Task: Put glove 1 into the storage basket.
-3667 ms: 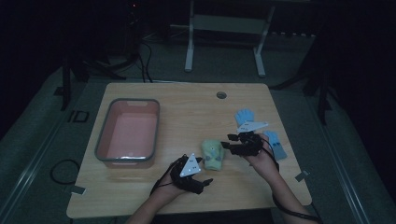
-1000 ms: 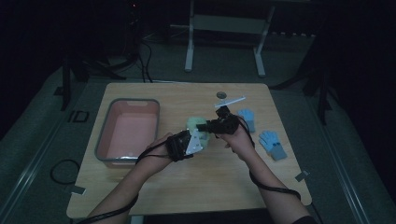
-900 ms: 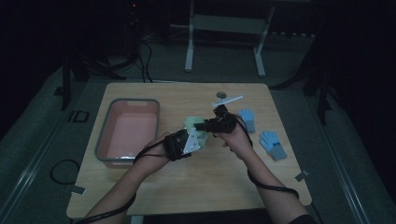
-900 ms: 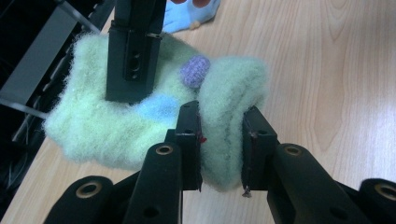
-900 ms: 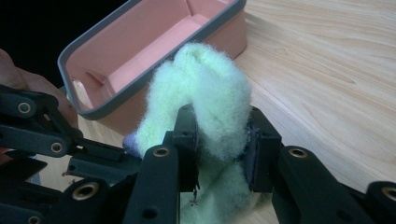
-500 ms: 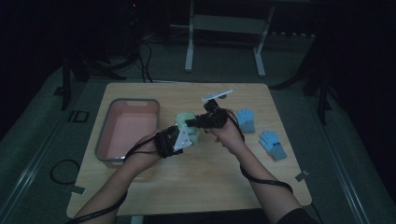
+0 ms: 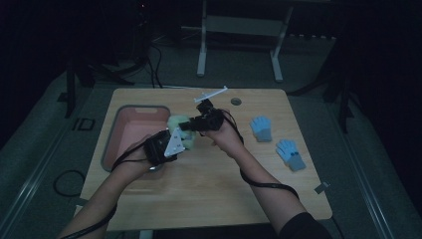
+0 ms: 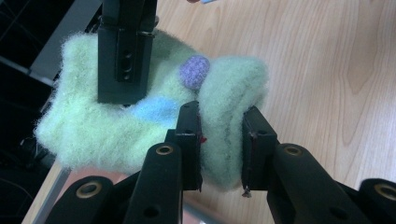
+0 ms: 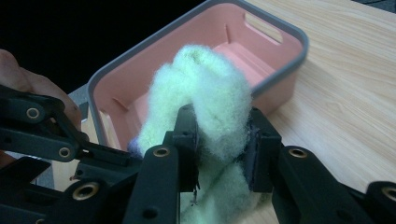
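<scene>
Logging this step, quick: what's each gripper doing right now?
Left gripper: closed on the fuzzy pale-green mitten.
Right gripper: closed on the same mitten.

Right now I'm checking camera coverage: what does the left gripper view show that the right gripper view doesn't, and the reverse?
Left gripper view alone: a purple dot and a blue patch on the fuzzy green item. Right gripper view alone: the pink bin just behind that item. Both share the green item pinched between that view's own jaws, left gripper and right gripper, with the other gripper gripping it too, and the wooden table.
</scene>
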The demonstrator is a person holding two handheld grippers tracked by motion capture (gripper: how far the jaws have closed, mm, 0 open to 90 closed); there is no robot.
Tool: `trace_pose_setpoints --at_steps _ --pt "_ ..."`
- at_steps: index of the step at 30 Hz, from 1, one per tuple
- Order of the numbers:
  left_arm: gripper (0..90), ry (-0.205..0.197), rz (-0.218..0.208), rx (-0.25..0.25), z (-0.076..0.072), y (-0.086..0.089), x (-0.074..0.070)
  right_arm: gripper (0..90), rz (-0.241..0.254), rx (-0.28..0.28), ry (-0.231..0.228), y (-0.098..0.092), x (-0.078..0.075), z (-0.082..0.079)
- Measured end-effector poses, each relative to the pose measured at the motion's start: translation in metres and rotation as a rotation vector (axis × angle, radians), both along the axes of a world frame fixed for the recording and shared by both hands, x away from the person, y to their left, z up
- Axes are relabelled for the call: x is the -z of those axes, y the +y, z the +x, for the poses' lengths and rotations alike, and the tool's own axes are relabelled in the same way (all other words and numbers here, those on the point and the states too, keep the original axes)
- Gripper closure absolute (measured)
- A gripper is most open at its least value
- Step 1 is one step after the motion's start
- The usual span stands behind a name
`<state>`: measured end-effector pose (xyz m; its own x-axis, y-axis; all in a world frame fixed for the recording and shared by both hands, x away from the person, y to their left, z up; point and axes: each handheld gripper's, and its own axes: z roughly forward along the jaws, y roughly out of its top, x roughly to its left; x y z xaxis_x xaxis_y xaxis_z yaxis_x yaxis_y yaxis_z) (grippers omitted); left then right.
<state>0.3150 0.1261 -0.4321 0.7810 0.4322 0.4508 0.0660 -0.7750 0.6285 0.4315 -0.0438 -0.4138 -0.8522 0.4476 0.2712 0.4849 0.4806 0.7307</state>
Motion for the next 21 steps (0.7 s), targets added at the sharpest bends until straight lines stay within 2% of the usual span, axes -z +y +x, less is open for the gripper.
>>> trace_pose_setpoints --at_steps 6,8,9,10,14,16,18,21 --pt "73.1 -0.002 -0.003 -0.028 -0.001 0.024 -0.001 70.2 -0.007 -0.022 -0.014 0.025 -0.003 0.001" --pt "73.2 -0.004 -0.003 -0.03 -0.001 0.026 -0.001 70.1 -0.01 -0.026 -0.018 0.031 -0.004 0.001" --pt "73.2 -0.007 -0.002 -0.042 -0.002 0.036 -0.001 70.1 -0.013 -0.028 -0.02 0.035 -0.004 0.001" --pt "73.1 -0.006 0.0 -0.048 -0.002 0.039 0.0 70.2 -0.016 -0.035 -0.025 0.045 -0.005 0.001" --pt "73.1 -0.008 0.008 -0.063 -0.004 0.052 0.001 70.1 -0.019 -0.051 -0.031 0.063 -0.005 0.001" --pt "73.1 -0.008 0.009 -0.066 -0.004 0.058 0.003 70.1 -0.02 -0.054 -0.031 0.067 -0.005 0.001" --pt "73.1 -0.026 0.015 -0.074 -0.005 0.068 0.006 70.3 -0.018 -0.067 -0.028 0.08 -0.004 0.001" --pt "73.2 -0.018 0.005 -0.09 -0.006 0.079 0.009 70.3 -0.02 -0.082 -0.018 0.092 -0.002 0.004"
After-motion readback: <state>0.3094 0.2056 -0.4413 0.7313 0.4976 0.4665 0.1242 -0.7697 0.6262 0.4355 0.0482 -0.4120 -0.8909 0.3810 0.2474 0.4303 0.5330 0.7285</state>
